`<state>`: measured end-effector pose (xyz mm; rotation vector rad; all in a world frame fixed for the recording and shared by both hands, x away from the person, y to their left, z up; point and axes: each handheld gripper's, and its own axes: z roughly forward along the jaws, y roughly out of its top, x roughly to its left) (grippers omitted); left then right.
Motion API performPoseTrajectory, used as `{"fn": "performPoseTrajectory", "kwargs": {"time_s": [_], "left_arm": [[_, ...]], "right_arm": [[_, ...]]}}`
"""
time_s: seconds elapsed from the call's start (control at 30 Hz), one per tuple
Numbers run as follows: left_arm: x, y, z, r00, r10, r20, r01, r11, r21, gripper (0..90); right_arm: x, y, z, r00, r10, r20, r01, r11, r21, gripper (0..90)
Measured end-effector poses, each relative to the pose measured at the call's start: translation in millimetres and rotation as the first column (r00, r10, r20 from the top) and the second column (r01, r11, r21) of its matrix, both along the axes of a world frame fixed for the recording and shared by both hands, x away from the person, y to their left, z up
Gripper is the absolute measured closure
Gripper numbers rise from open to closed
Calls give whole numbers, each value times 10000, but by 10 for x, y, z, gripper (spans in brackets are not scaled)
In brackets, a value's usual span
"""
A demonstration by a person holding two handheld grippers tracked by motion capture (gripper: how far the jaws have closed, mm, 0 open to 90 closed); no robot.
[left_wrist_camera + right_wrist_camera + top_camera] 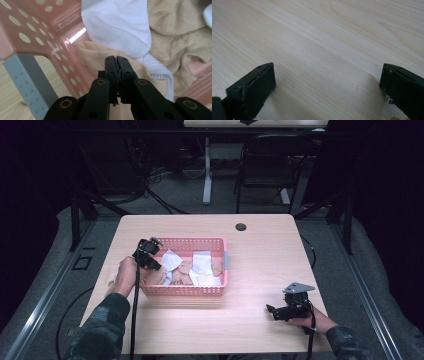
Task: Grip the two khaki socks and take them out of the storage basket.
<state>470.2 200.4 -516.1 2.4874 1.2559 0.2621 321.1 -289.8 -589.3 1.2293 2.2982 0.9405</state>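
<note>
Beige knit sock (100,53), soft fabric, clamped at its edge between the left gripper (116,60) inside the pink perforated plastic basket (37,32), for lifting out. Right gripper (327,82): jaws apart over bare table (324,37), idle.

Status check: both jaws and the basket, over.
Left gripper shut on beige cloth in pink basket. Right gripper open over table. Nothing blocking.

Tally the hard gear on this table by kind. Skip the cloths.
Pink basket: 1
Tongs: 2 (left tongs shut, inside the basket; right tongs open, over bare table)
Total: 3
</note>
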Motion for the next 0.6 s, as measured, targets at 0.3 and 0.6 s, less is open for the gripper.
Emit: {"fn": "performPoseTrajectory", "kwargs": {"time_s": [0.3, 0.6], "left_arm": [[-116, 29, 226, 9980, -149, 621, 158, 9998, -140, 877], [-171, 68, 466, 9946, -166, 1026, 228, 9979, -605, 878]], "right_arm": [[0, 0, 1, 10000, 0, -17, 0, 10000, -3, 0], [-1, 1, 2, 10000, -8, -21, 8, 10000, -7, 0]]}}
